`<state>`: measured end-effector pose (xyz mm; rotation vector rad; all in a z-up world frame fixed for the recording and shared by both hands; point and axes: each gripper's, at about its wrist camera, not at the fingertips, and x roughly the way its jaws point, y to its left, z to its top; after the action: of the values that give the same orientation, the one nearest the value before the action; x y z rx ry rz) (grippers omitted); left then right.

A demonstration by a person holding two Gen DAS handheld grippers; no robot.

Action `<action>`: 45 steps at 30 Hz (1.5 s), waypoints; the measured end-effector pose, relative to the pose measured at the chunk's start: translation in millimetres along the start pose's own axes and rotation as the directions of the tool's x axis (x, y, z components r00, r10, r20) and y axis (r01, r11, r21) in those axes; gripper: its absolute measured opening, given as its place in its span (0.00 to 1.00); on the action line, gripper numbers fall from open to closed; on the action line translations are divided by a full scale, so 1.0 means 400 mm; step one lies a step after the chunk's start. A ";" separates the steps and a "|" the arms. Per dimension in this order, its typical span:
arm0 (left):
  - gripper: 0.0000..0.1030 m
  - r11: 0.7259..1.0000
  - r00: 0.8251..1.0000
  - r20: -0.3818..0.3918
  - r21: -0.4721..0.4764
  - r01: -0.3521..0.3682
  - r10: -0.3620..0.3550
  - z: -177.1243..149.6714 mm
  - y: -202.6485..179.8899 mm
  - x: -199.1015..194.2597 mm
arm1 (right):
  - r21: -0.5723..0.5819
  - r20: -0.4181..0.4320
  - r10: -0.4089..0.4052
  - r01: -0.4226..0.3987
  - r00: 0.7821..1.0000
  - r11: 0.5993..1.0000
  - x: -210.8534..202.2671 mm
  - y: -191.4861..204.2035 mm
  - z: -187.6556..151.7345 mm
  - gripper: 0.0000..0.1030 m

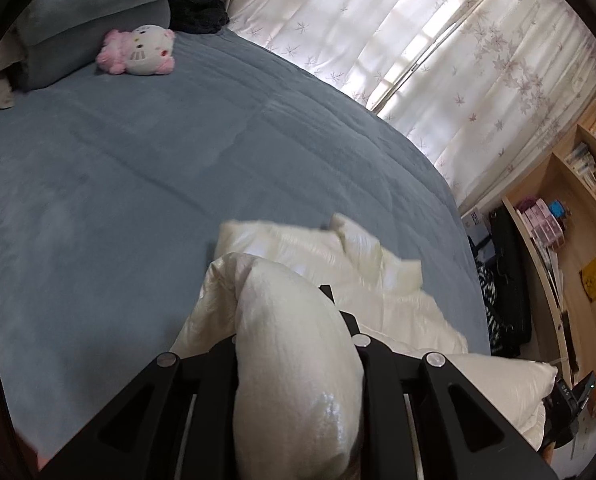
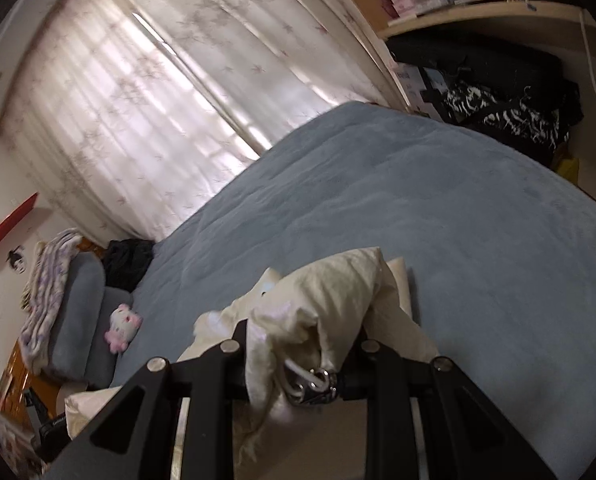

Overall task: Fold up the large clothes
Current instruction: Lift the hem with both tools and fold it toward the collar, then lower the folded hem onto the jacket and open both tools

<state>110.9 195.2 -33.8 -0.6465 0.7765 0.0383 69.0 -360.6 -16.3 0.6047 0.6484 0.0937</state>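
A puffy cream quilted jacket (image 1: 298, 360) is clamped by both the left tongs (image 1: 298, 316) and right tongs (image 2: 303, 334) above the grey-blue bed (image 1: 118, 168).

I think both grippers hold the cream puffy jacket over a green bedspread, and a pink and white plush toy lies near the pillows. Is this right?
Not quite: the bedspread is grey-blue, not green, as the left wrist view shows. The rest holds: the left gripper and the right gripper both grip the cream puffy jacket, and the plush toy lies near the pillows.

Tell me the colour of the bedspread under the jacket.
Plain dusty blue bedspread, clearest in the left wrist view.
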 end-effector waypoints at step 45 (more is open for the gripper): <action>0.13 0.966 0.981 0.048 0.173 -0.194 0.188 0.149 -0.020 0.473 | -0.261 -0.120 -0.194 0.158 0.974 0.952 0.473 -0.056 0.067 0.16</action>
<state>287.7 184.2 -123.0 -0.3997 0.8005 0.1539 233.8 -342.5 -113.8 0.2953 0.8142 0.0511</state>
